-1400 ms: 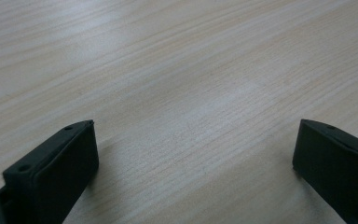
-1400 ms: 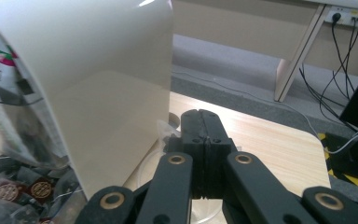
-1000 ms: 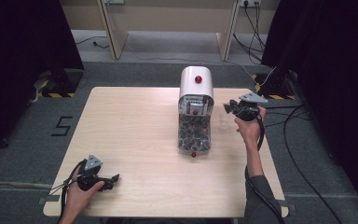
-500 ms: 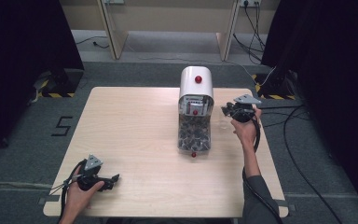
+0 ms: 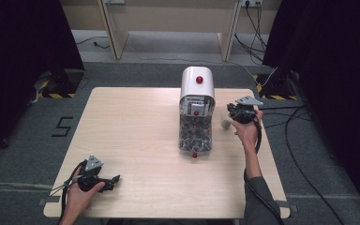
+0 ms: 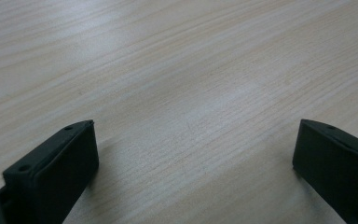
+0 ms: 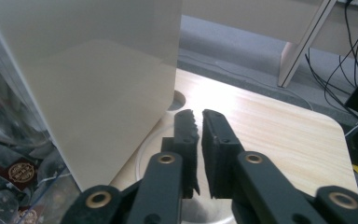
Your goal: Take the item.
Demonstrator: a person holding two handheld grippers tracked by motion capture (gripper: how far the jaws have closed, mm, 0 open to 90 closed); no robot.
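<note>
Since a second ago, I'm bringing the right gripper (image 5: pixel 230 112) lower beside the white dispenser (image 5: pixel 197 108) at mid-table (image 5: pixel 131 131), jaws pinching the rim of a clear cup (image 7: pixel 151 144). I'm resting the left gripper (image 5: pixel 115 178) near the front edge, jaws spread wide.

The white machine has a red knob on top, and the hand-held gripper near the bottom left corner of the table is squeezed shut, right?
Not quite. The white machine does have a red knob, but the left hand-held gripper is open: the left gripper view shows its two black jaws wide apart over bare table.
</note>
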